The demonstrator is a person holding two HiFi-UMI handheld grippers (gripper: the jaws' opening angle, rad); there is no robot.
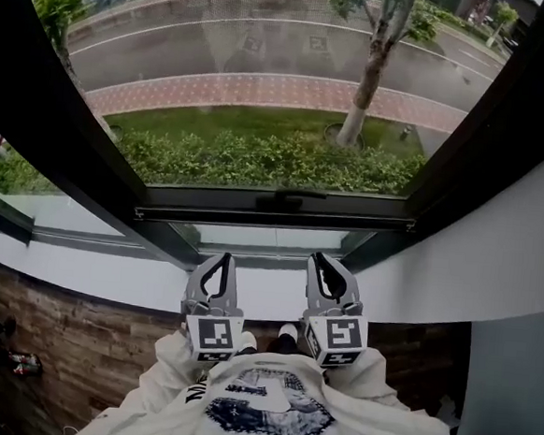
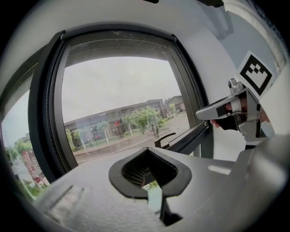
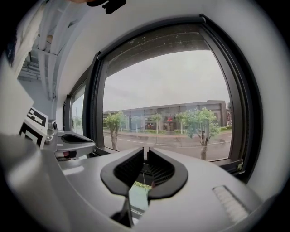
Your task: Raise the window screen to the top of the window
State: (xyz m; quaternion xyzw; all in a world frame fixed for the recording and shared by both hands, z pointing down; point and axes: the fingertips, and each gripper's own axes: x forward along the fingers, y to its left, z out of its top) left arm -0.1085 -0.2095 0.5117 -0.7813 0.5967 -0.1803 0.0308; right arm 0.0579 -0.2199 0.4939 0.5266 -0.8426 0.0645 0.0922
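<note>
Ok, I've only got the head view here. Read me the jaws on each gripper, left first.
Observer: In its own view, the left gripper has its jaws together, with nothing between them.
Operator: Now the right one.
Observer: The right gripper shows a narrow slit between its jaws, and nothing sits in that slit.
Operator: Give me the top of the window.
Observer: The right gripper view shows the top edge of the window frame, which lies high above where the jaws point.
</note>
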